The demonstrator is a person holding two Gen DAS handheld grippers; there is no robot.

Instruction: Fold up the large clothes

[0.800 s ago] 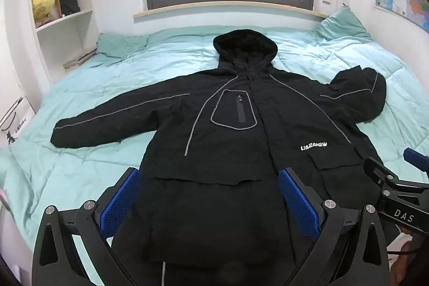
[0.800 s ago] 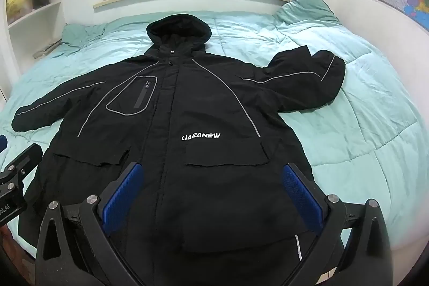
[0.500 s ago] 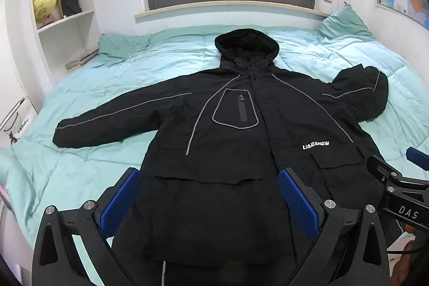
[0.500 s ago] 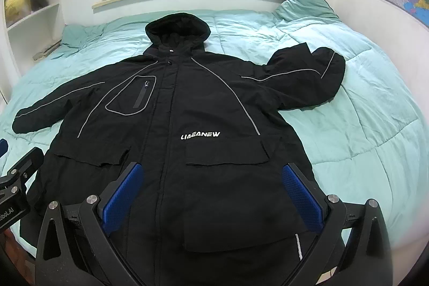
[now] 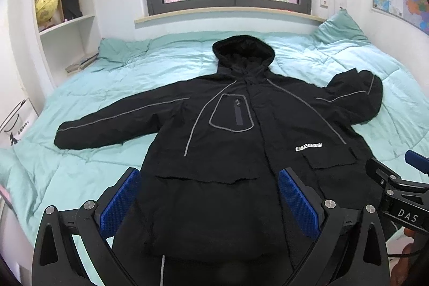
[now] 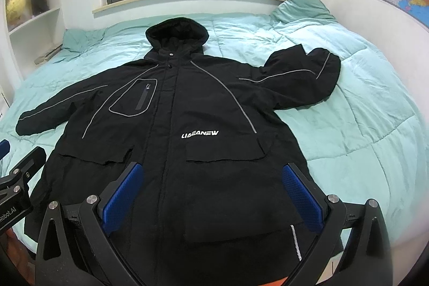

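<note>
Black coat [image 6: 187,125] lies spread, apparently unfolded, on the bed [image 6: 362,125]; my left gripper [image 5: 209,195] and right gripper [image 6: 211,192] gape, empty.

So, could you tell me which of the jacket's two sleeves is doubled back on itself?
The sleeve nearest the map; the other sleeve lies straight.

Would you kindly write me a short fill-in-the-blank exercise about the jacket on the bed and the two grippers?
1. The black jacket lies spread on a ____ quilt.
2. Both the left gripper and the right gripper are ____, holding nothing.
3. The jacket's right-hand sleeve is ____ back on itself, while the other lies straight.

Missing words: teal; open; bent
</note>
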